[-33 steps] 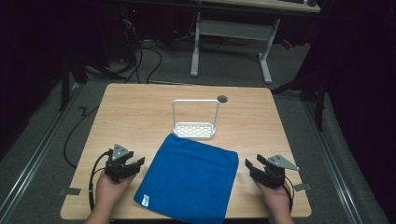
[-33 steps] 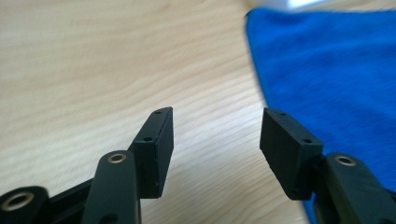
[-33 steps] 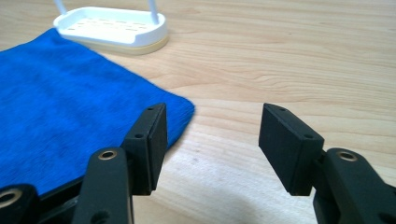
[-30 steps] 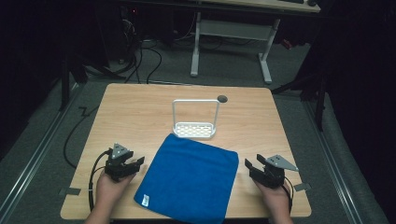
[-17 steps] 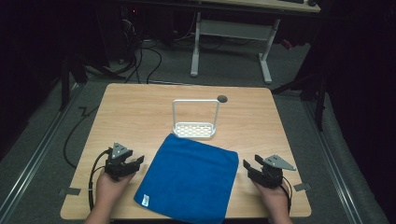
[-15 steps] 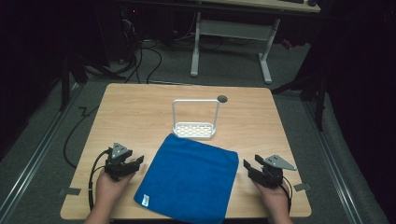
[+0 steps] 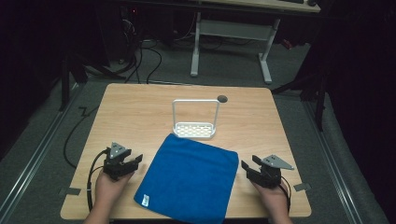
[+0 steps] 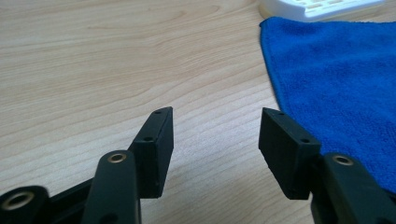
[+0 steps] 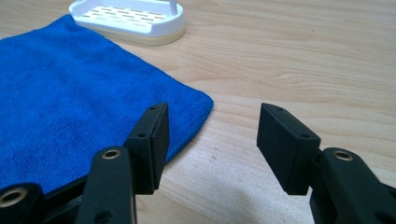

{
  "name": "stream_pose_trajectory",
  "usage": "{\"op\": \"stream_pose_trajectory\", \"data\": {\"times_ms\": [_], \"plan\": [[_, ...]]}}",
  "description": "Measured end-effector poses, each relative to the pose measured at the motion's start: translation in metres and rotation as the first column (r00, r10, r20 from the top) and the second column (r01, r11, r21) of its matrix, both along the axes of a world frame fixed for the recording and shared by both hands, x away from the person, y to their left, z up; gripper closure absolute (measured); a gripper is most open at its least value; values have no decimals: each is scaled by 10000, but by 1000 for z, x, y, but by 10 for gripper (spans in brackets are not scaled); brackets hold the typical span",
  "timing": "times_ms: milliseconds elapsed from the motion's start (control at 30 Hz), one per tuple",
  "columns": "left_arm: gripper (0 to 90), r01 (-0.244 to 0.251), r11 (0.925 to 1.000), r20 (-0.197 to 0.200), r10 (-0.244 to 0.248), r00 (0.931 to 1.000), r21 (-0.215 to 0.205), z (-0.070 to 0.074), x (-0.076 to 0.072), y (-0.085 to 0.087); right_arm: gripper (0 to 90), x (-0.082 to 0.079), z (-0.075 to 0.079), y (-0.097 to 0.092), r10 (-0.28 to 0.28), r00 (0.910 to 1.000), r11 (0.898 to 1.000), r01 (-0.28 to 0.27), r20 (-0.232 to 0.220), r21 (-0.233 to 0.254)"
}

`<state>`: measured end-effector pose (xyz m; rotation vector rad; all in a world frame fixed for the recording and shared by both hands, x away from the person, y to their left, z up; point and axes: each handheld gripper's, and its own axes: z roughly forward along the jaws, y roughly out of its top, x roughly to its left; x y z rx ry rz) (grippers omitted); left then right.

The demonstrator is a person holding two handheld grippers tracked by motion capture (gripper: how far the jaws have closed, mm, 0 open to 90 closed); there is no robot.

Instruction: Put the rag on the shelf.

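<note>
Since the earlier frames you had barely moved: your right hand-held gripper [image 7: 254, 171] had crept a little toward the cloth [image 7: 189, 179], while your left hand-held gripper [image 7: 129, 163], the cloth and the rack [image 7: 195, 129] sat where they were.

The cloth lay flat on the bench [image 7: 140, 112], spread between your 2 hand-held grippers, with its far corner just in front of the rack. Your left hand-held gripper rested just off the cloth's left edge, released, its jaws wide apart with bare wood between them. Your right hand-held gripper rested just off the cloth's right corner, also released, jaws spread and holding nothing. Neither one touched the cloth.

The high view showed you the whole layout: both hands at the near edge, the cloth's white tag [image 7: 145, 199] at its near left corner, the tall wire handle over the rack, and a dark round hole [image 7: 222, 99] in the bench beyond it. The left gripper view showed you the cloth's [image 8: 336, 79] edge running past the right jaw, with a strip of wood between them, and a sliver of the rack [image 8: 317, 6] at the top. The right gripper view showed you the cloth's [image 9: 79, 93] rounded corner lying behind the left jaw, and the slotted rack [image 9: 128, 19] base close up, touching or just past the cloth's far edge; you could not tell which.
</note>
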<state>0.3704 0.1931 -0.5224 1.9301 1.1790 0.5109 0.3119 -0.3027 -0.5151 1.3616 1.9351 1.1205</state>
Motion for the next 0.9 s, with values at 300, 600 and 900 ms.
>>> {"op": "stream_pose_trajectory", "data": {"times_ms": [300,600,900], "plan": [[461,229,9996,229,-225,9995,-170,2,0,-6,440,-1,5,3,37,9992,9997,-26,409,-262],[461,758,9970,365,-762,9964,137,10,8,-32,427,0,5,5,134,9994,9994,-123,327,-338],[462,955,9948,276,-965,9950,355,19,22,-52,410,-2,7,6,301,9990,9991,-290,339,-311]]}}
